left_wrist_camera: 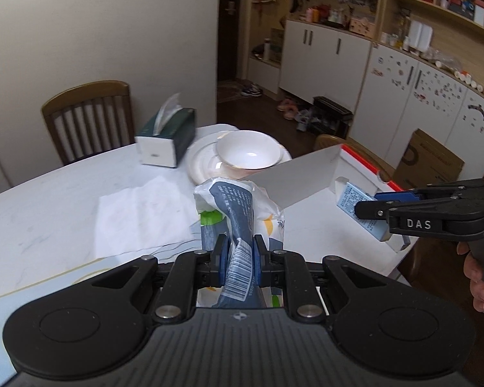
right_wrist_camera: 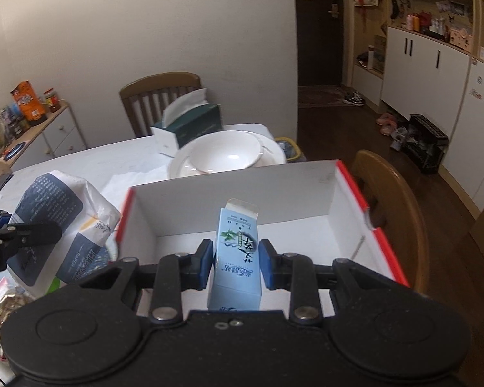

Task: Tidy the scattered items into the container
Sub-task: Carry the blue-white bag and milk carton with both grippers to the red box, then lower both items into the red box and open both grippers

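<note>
My left gripper [left_wrist_camera: 239,254] is shut on a soft white and dark-blue paper pack [left_wrist_camera: 238,213], held above the white table [left_wrist_camera: 48,200]; the pack also shows in the right wrist view [right_wrist_camera: 58,225], just left of the box. My right gripper [right_wrist_camera: 234,259] is shut on a light-blue carton [right_wrist_camera: 237,258] and holds it over the inside of the white box with a red rim [right_wrist_camera: 242,193]. In the left wrist view the right gripper [left_wrist_camera: 368,208] and its carton [left_wrist_camera: 355,198] sit at the right, above the box [left_wrist_camera: 306,177].
A white bowl on a plate [left_wrist_camera: 248,153] and a green tissue box [left_wrist_camera: 167,135] stand behind the box. A white cloth [left_wrist_camera: 142,213] lies on the table. Wooden chairs [right_wrist_camera: 393,200] stand at the far and right sides. Snack packets [right_wrist_camera: 3,306] lie at the left.
</note>
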The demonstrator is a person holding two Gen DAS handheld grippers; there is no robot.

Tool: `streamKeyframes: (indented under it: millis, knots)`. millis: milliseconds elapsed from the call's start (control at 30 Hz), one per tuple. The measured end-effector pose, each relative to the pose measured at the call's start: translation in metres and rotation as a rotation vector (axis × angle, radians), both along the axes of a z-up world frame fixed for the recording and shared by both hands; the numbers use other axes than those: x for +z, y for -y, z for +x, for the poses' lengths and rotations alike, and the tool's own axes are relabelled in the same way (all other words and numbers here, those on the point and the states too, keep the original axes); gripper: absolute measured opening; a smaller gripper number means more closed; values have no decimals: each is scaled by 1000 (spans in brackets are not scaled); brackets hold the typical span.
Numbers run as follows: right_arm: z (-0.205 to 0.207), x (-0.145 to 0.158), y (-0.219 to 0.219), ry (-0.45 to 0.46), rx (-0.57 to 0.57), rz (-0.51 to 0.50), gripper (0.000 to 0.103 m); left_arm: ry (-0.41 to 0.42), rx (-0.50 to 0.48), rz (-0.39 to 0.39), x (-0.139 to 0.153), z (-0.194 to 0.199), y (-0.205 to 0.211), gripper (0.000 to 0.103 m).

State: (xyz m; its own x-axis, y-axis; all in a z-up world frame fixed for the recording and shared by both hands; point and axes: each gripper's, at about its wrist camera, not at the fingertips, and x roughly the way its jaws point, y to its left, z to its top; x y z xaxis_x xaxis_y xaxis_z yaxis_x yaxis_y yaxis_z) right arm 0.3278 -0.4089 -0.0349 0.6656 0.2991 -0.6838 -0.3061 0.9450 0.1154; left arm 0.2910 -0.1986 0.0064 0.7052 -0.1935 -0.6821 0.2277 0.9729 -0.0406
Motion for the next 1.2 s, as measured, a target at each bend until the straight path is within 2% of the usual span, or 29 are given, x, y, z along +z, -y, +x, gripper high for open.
streamKeyframes:
  millis: [500, 867, 1200]
  knots:
    - [43, -26, 25, -26, -39, -63, 29, -63, -137, 30, -27, 57, 69, 15]
    - [87, -59, 25, -102, -53, -117, 29, -145, -148, 54, -59, 96, 84, 15]
    - [103, -77, 9, -137, -4, -208, 29, -191, -150, 94, -85, 116, 88, 15]
